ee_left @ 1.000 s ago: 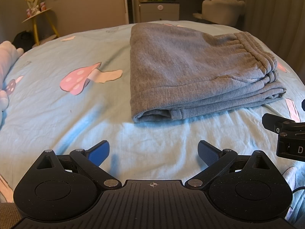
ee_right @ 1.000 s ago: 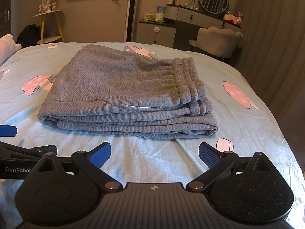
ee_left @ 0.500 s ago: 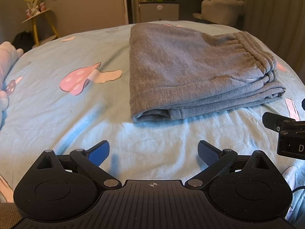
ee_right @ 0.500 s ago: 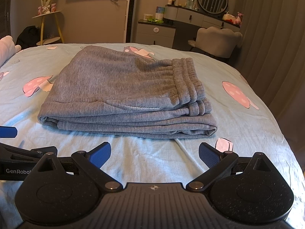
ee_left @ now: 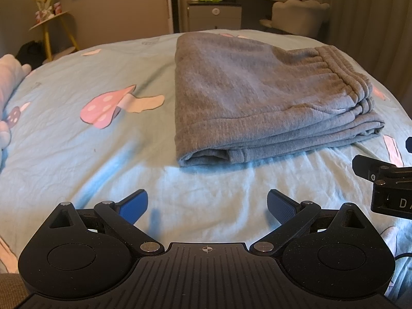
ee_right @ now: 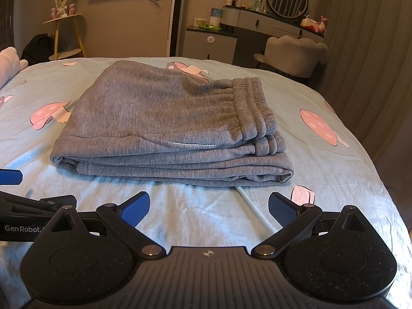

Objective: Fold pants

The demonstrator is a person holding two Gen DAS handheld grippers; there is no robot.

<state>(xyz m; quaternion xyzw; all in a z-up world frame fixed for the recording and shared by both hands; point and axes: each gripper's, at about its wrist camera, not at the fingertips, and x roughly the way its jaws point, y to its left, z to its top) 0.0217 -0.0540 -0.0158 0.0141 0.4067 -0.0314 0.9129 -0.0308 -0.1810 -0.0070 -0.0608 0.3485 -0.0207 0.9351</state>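
Observation:
Grey sweatpants (ee_left: 260,97) lie folded in a flat stack on the light blue bed (ee_left: 77,159), with the elastic waistband at the right. They also show in the right wrist view (ee_right: 164,128). My left gripper (ee_left: 207,207) is open and empty, low over the sheet, short of the stack's near left corner. My right gripper (ee_right: 208,207) is open and empty, short of the stack's near edge. Each gripper shows at the edge of the other's view.
The bed sheet has pink mushroom prints (ee_left: 108,109). Pillows (ee_left: 7,77) lie at the left edge. Beyond the bed stand a yellow side table (ee_right: 64,31), a dresser with a round mirror (ee_right: 285,0) and a padded chair (ee_right: 293,54). Curtains (ee_right: 373,51) hang at the right.
Almost nothing has changed. Both grippers have stayed open and nearly still in front of the folded pants.

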